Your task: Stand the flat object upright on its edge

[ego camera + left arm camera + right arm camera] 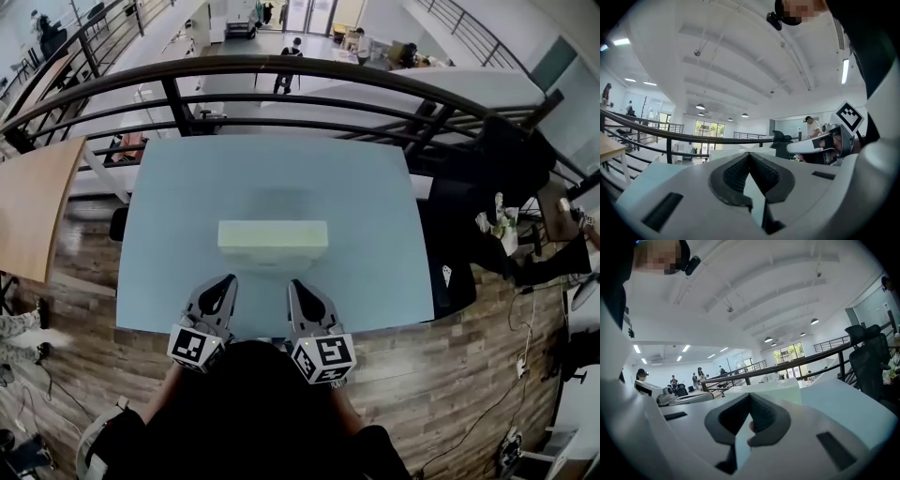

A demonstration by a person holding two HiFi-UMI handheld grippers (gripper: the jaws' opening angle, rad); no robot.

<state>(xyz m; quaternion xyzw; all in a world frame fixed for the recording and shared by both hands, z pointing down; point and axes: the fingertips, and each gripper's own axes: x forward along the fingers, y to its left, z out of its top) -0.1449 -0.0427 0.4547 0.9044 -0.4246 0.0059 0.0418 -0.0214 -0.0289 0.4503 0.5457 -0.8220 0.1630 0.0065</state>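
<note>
Flat object (pixel 273 242) lies just beyond left gripper (pixel 227 281) and right gripper (pixel 296 285), untouched; their jaws pressed together

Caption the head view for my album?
Left claw and right claw, both shut, before a pale block on a blue table.

A pale blue table (pixel 169 206) stands beside a black metal railing (pixel 281 66) on a wood-plank floor (pixel 450 361), with a wooden tabletop (pixel 33 202) off to its left. Overhead a white arched ceiling (pixel 740 56) carries round lamps (pixel 700 106) and strip lights (pixel 844 70), and daylight comes through tall windows (pixel 707 129) at the far end.
</note>
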